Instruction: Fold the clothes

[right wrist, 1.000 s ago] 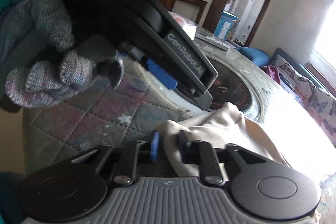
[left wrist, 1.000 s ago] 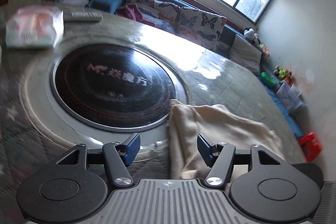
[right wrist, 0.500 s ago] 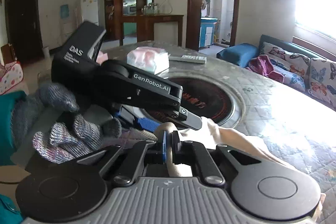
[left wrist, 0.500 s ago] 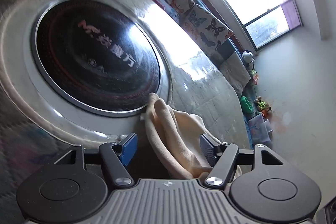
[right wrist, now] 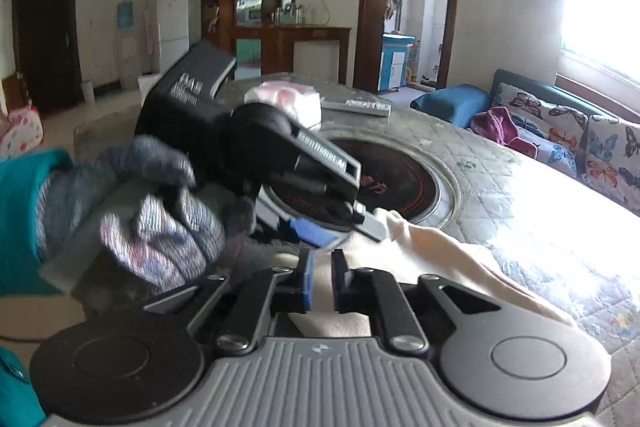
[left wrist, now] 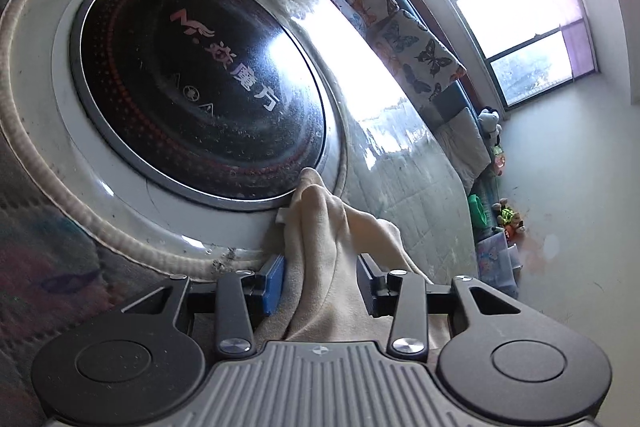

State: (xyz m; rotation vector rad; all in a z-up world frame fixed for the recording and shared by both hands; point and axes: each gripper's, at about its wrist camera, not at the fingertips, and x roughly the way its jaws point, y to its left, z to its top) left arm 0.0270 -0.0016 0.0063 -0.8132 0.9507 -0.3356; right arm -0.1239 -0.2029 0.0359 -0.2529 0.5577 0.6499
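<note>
The left gripper has just been closing around a bunched fold of the cream cloth near the round hob; the right gripper, narrowly parted, seemingly pinches nothing

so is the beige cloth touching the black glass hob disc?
Touching: in the left wrist view the beige cloth has its bunched tip lying over the disc's metal rim.
</note>
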